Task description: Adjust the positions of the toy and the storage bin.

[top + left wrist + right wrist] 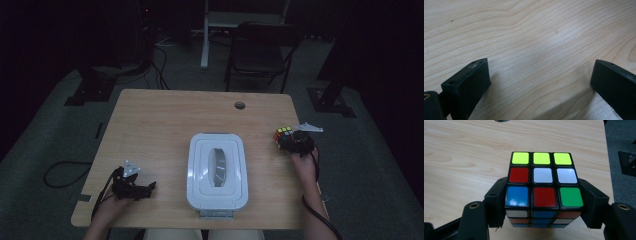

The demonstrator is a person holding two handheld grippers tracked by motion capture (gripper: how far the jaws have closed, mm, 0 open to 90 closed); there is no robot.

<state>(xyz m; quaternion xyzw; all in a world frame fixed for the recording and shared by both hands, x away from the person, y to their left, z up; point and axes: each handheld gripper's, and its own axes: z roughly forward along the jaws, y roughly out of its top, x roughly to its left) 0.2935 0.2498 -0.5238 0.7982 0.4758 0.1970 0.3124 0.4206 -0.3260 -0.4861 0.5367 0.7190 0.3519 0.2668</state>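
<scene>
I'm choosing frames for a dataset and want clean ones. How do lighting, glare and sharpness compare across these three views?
High view: dim and soft, dark surroundings, a pale sheen on the white box. Left gripper view: bright, crisp wood grain on the table, soft shadows under the open left gripper. Right gripper view: well lit and sharp, glare spots on the cube held by the right gripper.

Black claws (131,186), grey three-cornered plates, trailing black cables, bare forearms

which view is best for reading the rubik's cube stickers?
The right gripper view: the Rubik's cube sits close up between the right gripper's jaws, its top face's nine stickers clearly readable. In the high view the cube is small and dim near the table's right edge. The left gripper view looks at bare wood.
</scene>
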